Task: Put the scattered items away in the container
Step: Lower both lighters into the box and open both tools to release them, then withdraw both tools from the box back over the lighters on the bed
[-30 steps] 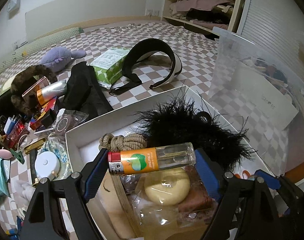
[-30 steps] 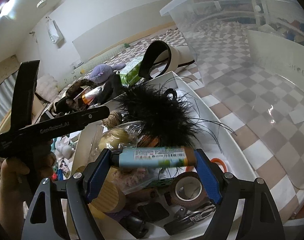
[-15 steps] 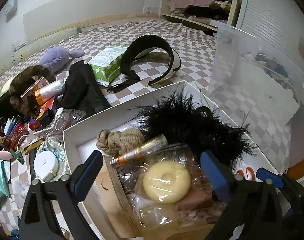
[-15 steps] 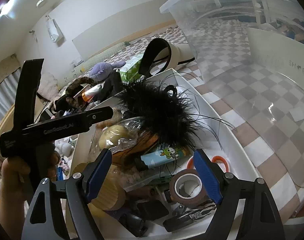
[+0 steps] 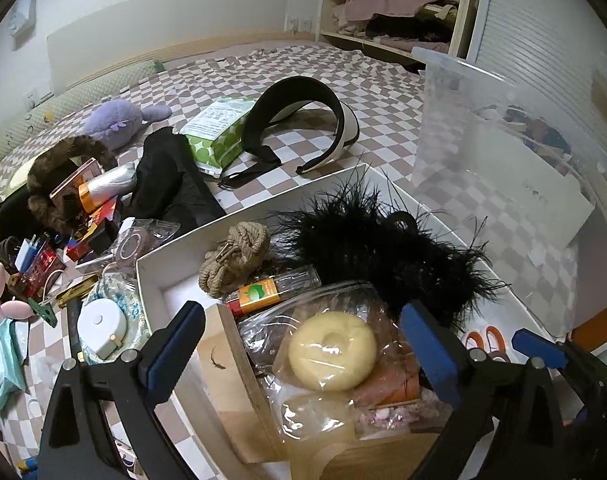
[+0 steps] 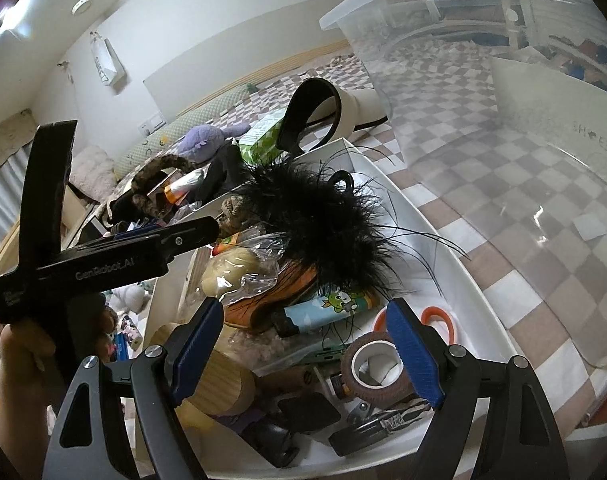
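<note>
1. Clear plastic spray bottle [image 5: 272,290], light, slick, lying inside white box [image 5: 171,248] beside rope knot [image 5: 233,258].
2. Left gripper [image 5: 303,350] jaws just opened, wide and empty above it.
3. Best regripped across orange label.

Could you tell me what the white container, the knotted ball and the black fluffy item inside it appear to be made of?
The white container looks like matte card or thin plastic, given its thin, flat, straight walls; which one is unclear. The knotted ball seems to be natural-fibre rope, tan with twisted strands showing. The black fluffy item looks like feathers or feather trim, with fine wispy barbs sticking out.
</note>
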